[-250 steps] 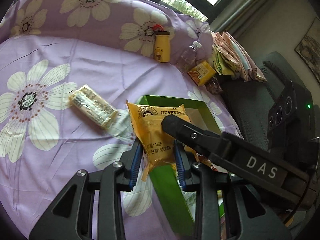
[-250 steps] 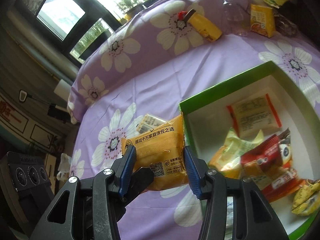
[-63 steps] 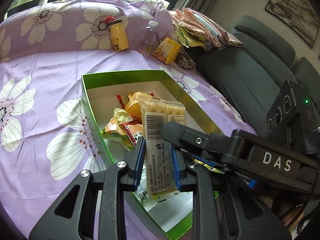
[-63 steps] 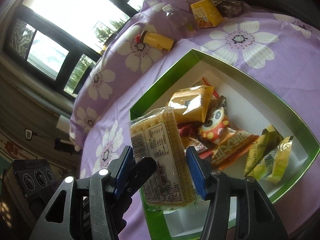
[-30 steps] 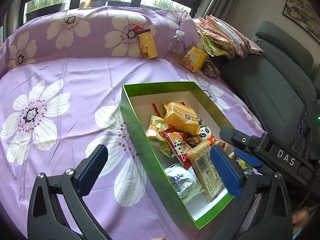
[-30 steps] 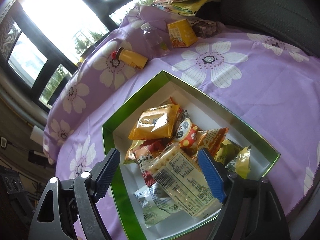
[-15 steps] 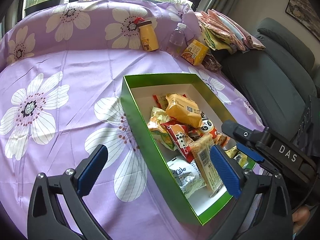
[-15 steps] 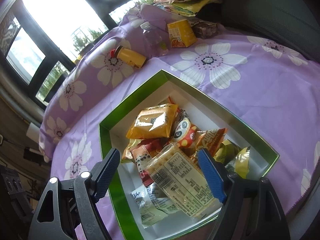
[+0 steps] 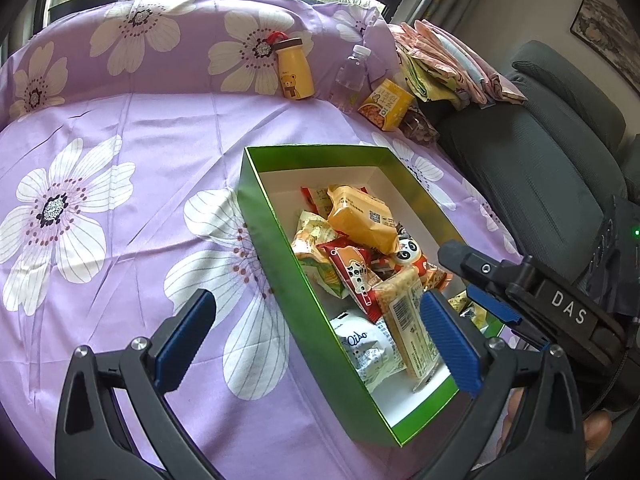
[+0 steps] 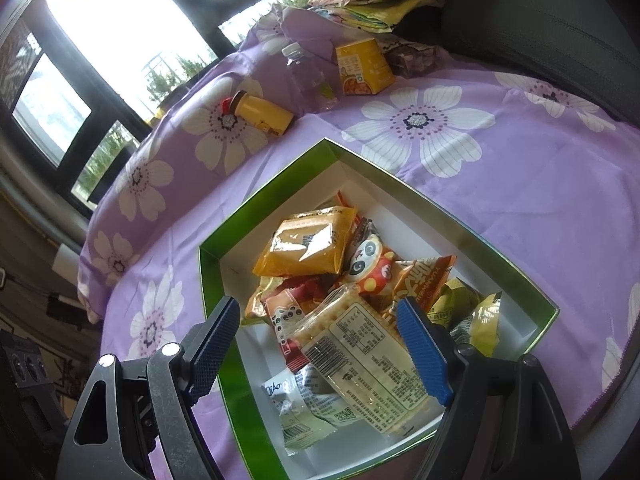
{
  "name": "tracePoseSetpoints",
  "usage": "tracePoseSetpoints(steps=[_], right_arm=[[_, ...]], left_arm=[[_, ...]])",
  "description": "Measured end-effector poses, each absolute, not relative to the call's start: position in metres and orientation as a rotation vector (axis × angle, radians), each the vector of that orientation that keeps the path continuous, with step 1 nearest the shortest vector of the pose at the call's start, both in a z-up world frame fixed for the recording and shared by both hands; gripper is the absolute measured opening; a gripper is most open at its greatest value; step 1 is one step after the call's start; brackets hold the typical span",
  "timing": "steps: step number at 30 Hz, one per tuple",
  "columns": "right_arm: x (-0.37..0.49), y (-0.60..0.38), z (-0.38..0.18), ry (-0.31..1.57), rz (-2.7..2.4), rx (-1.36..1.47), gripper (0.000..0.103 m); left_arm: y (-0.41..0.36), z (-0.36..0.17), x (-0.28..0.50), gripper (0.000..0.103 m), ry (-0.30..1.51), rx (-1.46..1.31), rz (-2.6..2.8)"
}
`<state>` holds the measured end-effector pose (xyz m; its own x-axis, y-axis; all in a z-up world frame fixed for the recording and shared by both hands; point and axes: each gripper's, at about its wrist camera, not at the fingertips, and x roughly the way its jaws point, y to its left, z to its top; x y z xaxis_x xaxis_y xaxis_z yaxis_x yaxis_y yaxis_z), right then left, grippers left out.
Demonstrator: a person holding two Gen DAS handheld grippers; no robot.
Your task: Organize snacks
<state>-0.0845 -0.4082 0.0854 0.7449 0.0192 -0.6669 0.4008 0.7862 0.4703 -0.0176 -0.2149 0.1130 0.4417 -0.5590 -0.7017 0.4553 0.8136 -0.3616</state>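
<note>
A green box (image 9: 256, 208) with a white inside sits on the purple flowered cloth and holds several snack packs. It also shows in the right wrist view (image 10: 208, 280). A clear cracker pack (image 9: 410, 332) lies on the pile near the box's front end; it also shows in the right wrist view (image 10: 368, 364). An orange pack (image 9: 362, 218) lies at the far end. My left gripper (image 9: 316, 336) is open and empty above the box's near left wall. My right gripper (image 10: 320, 344) is open and empty above the cracker pack; it also shows in the left wrist view (image 9: 496, 300).
At the back of the cloth stand a yellow bear bottle (image 9: 295, 70), a clear water bottle (image 9: 352, 76) and a yellow carton (image 9: 386, 104). Folded cloths (image 9: 448, 64) lie on a grey sofa (image 9: 540, 140) to the right.
Over the last second both grippers stay open and empty and drift only slightly. Before that, they held the cracker pack over the box, and it now lies inside.
</note>
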Motion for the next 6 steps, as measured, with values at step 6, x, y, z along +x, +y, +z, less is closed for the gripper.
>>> tracePoseSetpoints(steps=[6], right_arm=[[-0.0825,-0.4053,0.0854,0.72,-0.263,0.612,0.082]], left_arm=[[-0.2151,0.1121,-0.0182,0.102,0.921,-0.122,-0.635]])
